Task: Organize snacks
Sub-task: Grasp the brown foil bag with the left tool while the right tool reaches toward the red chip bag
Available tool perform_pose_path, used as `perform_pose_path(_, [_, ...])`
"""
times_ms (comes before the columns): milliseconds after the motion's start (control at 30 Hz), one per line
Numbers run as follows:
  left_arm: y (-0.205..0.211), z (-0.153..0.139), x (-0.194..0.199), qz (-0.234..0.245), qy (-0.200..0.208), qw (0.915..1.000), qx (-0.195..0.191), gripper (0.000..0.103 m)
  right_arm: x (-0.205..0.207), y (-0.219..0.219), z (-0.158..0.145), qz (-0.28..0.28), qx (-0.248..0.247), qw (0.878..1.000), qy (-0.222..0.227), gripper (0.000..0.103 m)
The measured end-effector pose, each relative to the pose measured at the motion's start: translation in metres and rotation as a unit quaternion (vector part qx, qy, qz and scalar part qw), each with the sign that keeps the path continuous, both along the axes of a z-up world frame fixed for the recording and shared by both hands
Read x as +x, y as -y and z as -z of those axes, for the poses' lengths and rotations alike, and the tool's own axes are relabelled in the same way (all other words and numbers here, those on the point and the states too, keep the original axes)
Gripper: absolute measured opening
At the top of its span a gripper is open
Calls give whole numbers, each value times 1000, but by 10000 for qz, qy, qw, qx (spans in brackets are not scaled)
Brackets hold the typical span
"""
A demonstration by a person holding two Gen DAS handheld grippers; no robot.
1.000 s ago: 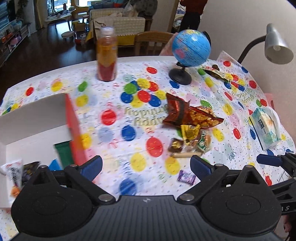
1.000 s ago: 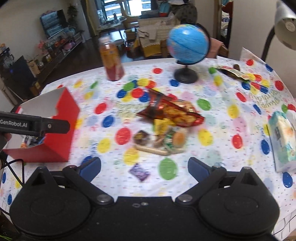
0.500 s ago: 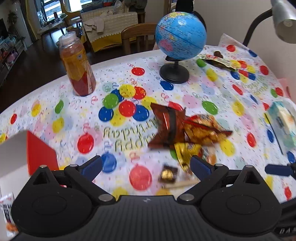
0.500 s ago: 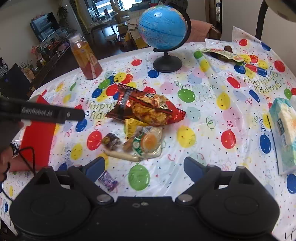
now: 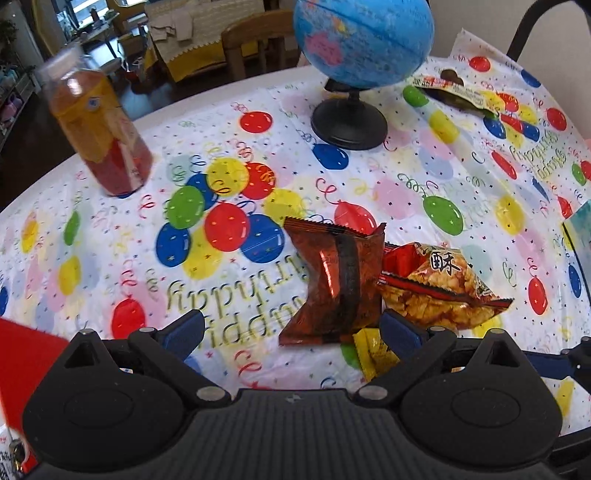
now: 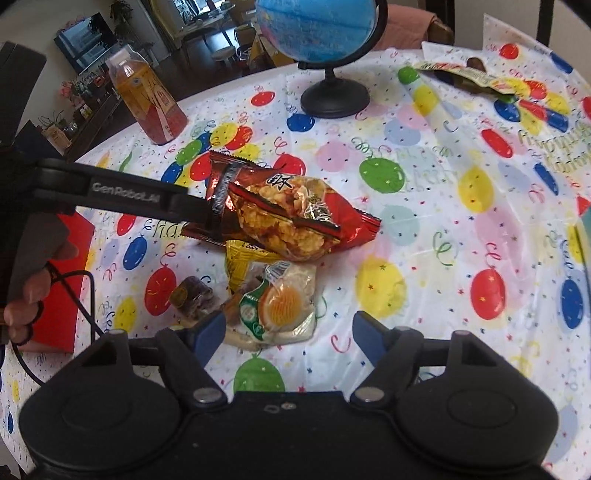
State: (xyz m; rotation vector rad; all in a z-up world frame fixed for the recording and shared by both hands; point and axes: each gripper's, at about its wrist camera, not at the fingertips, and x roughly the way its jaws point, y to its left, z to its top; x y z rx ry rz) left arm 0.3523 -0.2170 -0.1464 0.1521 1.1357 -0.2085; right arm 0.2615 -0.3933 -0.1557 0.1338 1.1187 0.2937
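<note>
LEFT CLAW (image 5: 291,328): spread apart, at red snack bag (image 5: 334,284) on surface (image 5: 406,184) | RIGHT CLAW (image 6: 288,332): spread apart, over egg snack packet (image 6: 277,302) | RISK: slick crinkled foil could slip; overlapping packets could drag along.

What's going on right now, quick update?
Left hand-held gripper open, closing in on red snack bag. Right hand-held gripper open, above clear-wrapped snack. Snack pile uncollected; globe behind, nothing blocking.

Snack bag (image 6: 291,214) mid-tablecloth (image 6: 424,229), smaller snacks (image 6: 273,306) before it, globe (image 6: 325,48) behind, bottle (image 6: 147,99) left.
</note>
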Motion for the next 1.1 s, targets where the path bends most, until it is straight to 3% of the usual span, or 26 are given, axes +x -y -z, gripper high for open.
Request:
perform_pose_path(133, [5, 11, 12, 54, -76, 10000, 26, 102, 11, -4, 11, -88, 115, 9998, -108, 73])
perform_pose_path(533, [5, 31, 40, -2, -440, 9978, -494, 101, 30, -10, 36, -28, 207, 9992, -346, 71])
perform_pose_path(633, [8, 34, 42, 40, -465, 9976, -519, 100, 29, -11, 36, -38, 198, 9994, -272, 64])
perform_pose_path(700, [8, 33, 42, 71, -490, 9969, -605, 93, 29, -11, 36, -29, 244, 9993, -286, 54])
perform_pose_path(900, [6, 29, 42, 34, -566, 9950, -817, 65, 26, -10, 34, 72, 269, 9992, -299, 51])
perform_pose_path(933, [5, 28, 42, 23, -578, 9945, -868, 56, 25, -9, 33, 95, 257, 9992, -297, 51])
perform_pose_path(1000, [5, 26, 41, 7, -567, 9946, -865, 50, 23, -8, 31, 126, 258, 9992, -291, 51])
perform_pose_path(1033, [5, 25, 40, 2, -545, 9947, -871, 40, 21, -7, 30, 144, 258, 9991, -289, 51])
perform_pose_path(1100, [2, 22, 37, -41, -520, 9948, -877, 36, 17, -5, 27, 166, 250, 9992, -263, 50])
